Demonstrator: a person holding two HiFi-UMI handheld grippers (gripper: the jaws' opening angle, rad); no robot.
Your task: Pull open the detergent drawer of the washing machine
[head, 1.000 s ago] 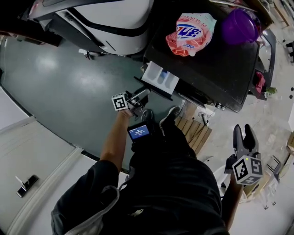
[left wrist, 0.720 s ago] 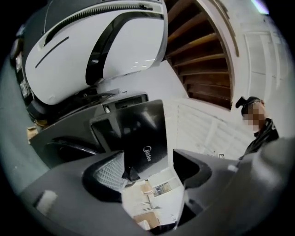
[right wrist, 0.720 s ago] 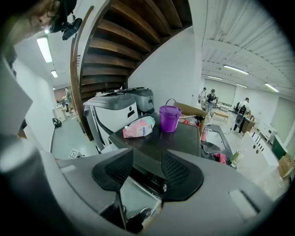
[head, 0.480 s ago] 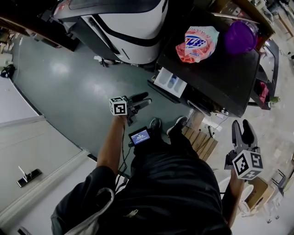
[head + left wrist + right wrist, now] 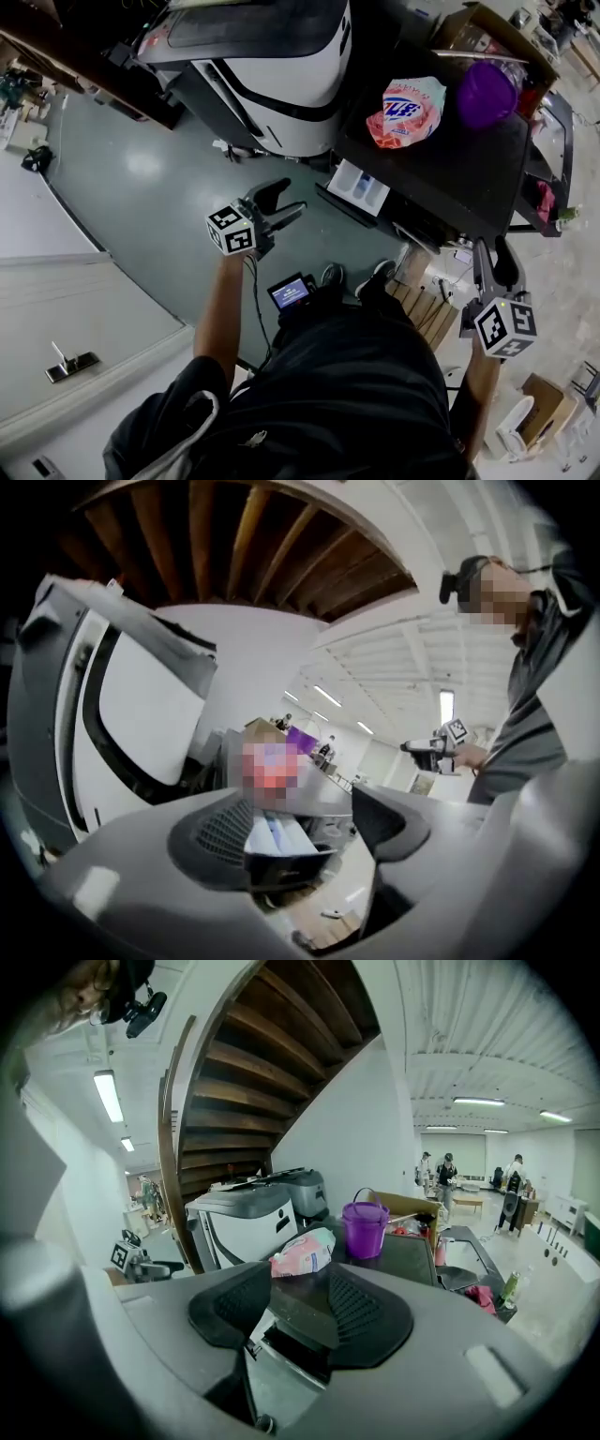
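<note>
Left gripper (image 5: pixel 279 201): jaws wide, nothing between them, touching nothing. Right gripper (image 5: pixel 497 255): jaws parted, empty.

Detergent drawer (image 5: pixel 359 185) stands pulled out of the washing machine (image 5: pixel 441 164), at 3 o'clock from my left gripper and apart from it.

Since a second ago my left gripper has drawn away from the drawer and rolled.

Count: two grippers, one drawer, one pink bag (image 5: pixel 406 111), one purple bucket (image 5: pixel 486 94).
</note>
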